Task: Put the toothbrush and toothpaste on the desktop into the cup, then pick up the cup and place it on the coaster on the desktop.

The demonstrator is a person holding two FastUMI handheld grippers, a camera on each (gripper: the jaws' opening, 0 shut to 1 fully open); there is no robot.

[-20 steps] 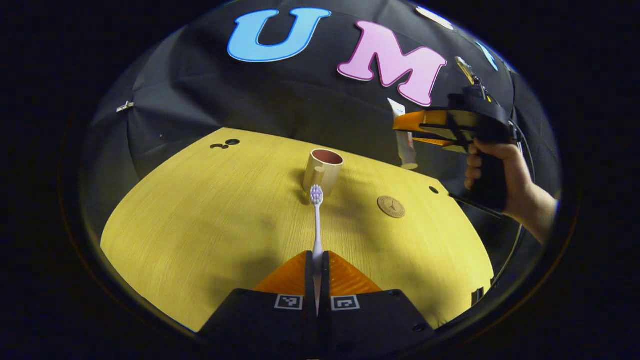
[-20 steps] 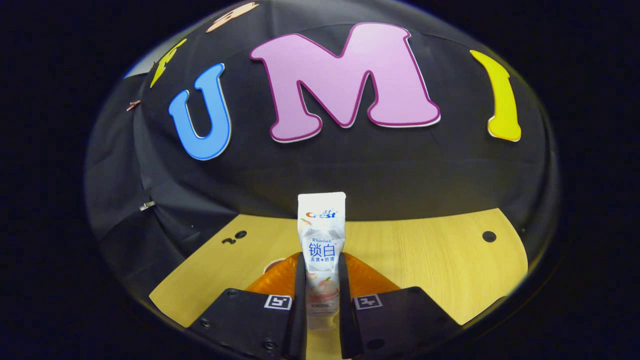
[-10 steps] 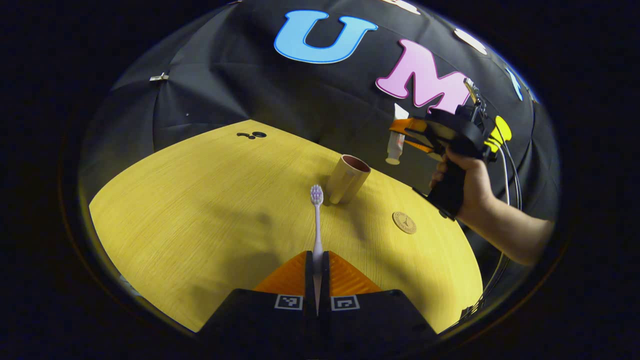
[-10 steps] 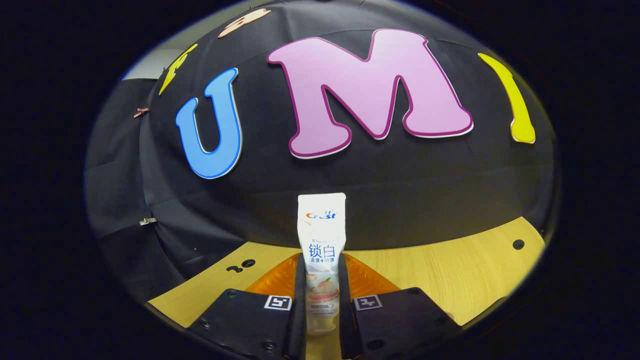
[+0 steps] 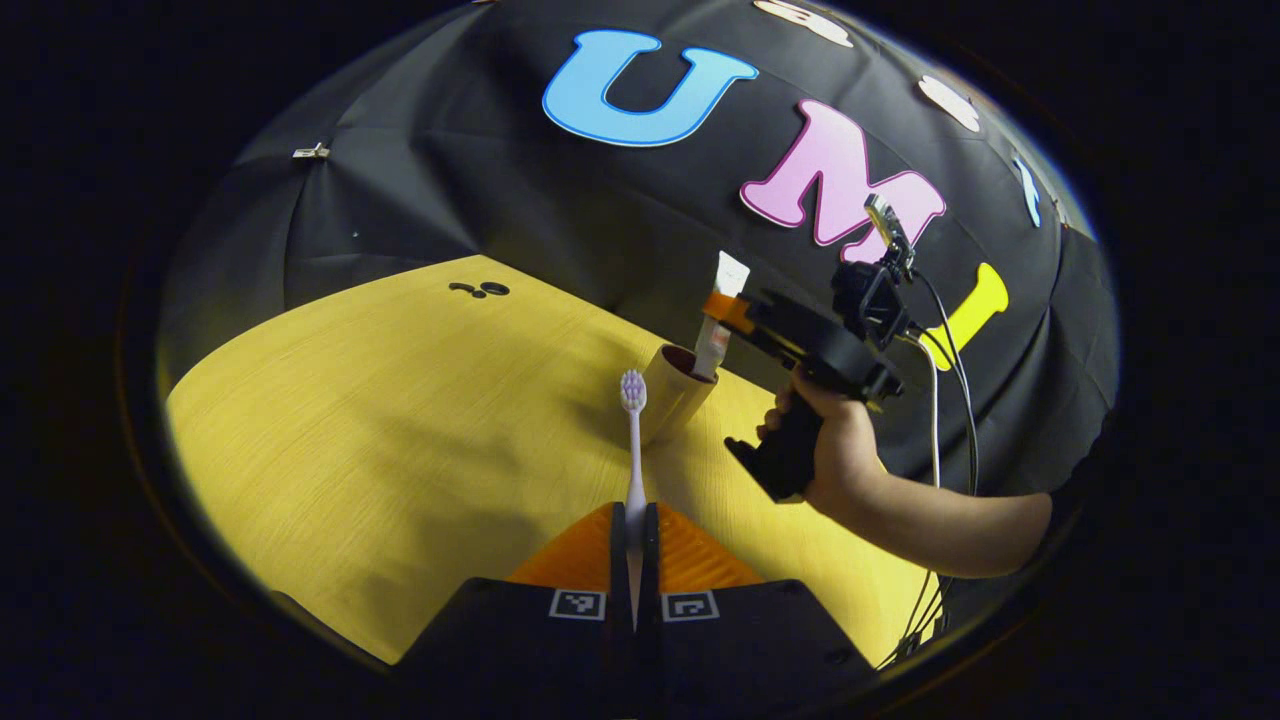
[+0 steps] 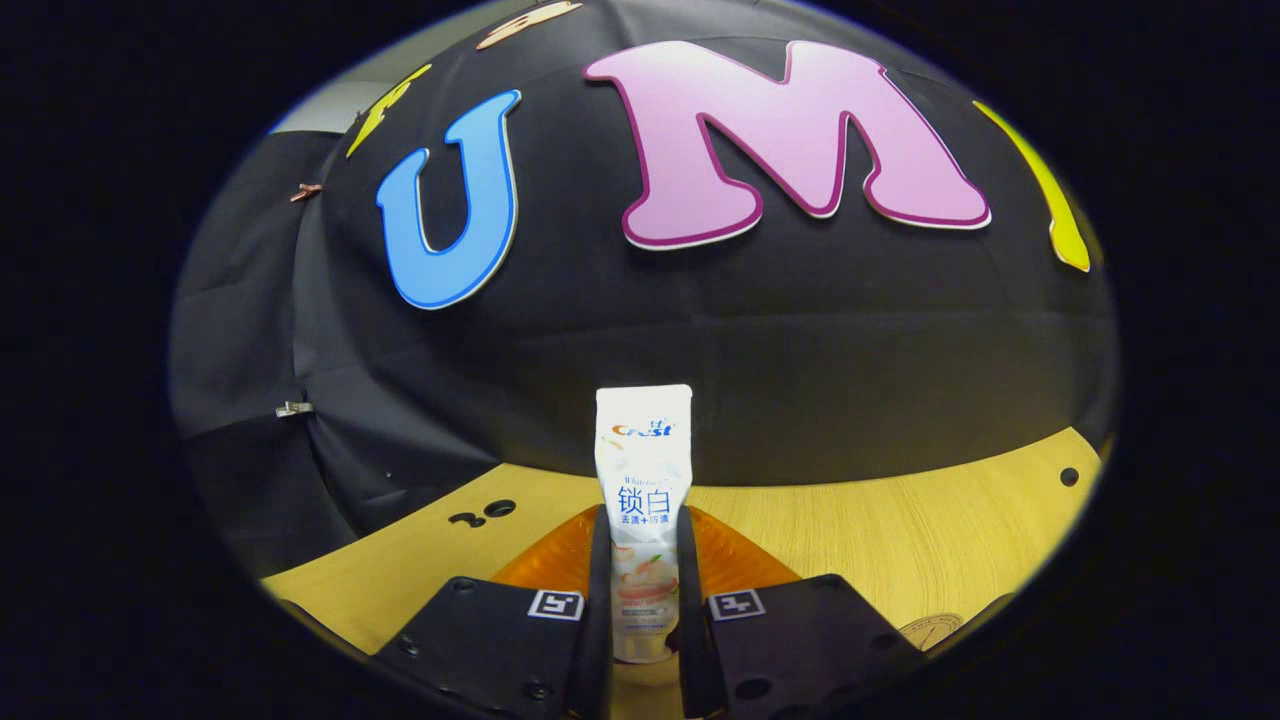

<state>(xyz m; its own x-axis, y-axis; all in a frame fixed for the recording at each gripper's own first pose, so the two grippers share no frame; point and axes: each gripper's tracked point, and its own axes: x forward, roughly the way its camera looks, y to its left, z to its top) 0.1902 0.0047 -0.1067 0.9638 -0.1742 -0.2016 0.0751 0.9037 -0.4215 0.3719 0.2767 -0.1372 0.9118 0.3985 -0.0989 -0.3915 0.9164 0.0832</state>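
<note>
Toothpaste (image 5: 716,325) now over cup (image 5: 676,392), clamped in right gripper (image 5: 722,312) jaws; left gripper (image 5: 635,520) jaws pinch toothbrush (image 5: 632,440).

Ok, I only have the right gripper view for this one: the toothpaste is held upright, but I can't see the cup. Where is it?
Observer: The cup stands on the desktop right below the toothpaste; the tube's lower end is at the cup's mouth.
Operator: And the toothbrush?
Observer: The left gripper has its fingers shut on the toothbrush handle, with the bristle head pointing toward the cup.
</note>
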